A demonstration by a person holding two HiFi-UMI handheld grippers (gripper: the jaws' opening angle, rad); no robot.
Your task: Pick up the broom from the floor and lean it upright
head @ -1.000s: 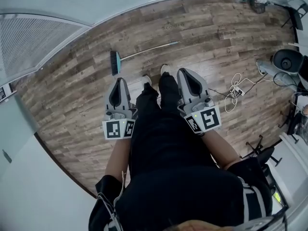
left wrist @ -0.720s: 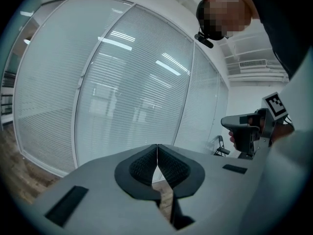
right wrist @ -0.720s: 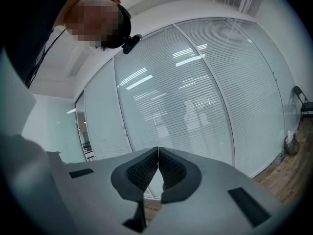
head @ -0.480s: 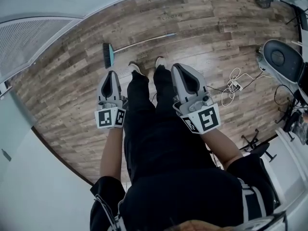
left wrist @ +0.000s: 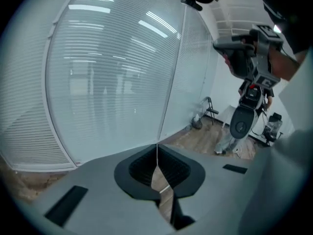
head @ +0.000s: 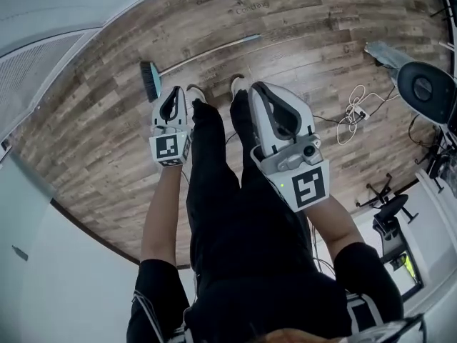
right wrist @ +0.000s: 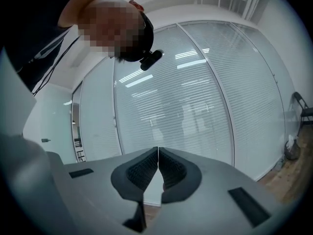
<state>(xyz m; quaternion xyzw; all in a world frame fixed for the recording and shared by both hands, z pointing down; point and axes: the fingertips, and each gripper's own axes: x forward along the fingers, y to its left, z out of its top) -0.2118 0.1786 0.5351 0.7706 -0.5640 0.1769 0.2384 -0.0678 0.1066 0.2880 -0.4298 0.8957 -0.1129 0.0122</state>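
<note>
The broom lies flat on the wood floor in the head view, its teal brush head (head: 150,81) at the left and its thin pale handle (head: 207,51) running right. My left gripper (head: 170,96) is shut and empty, its tips a short way right of the brush head and above the floor. My right gripper (head: 258,91) is shut and empty, higher up over the person's right leg. In the left gripper view the jaws (left wrist: 157,148) meet with nothing between them; the right gripper view shows the same (right wrist: 157,151). Neither gripper view shows the broom.
Glass walls with blinds (head: 43,56) curve along the left and far side. The person's shoes (head: 194,93) stand just short of the broom handle. A white cable tangle (head: 355,109), a round black-and-white machine (head: 426,90) and black stands (head: 385,207) crowd the right side.
The left gripper has dropped and moved forward towards the brush head. The right gripper has shifted a little forward. Both have stayed shut. The head view has tilted, so the broom sits further left.
</note>
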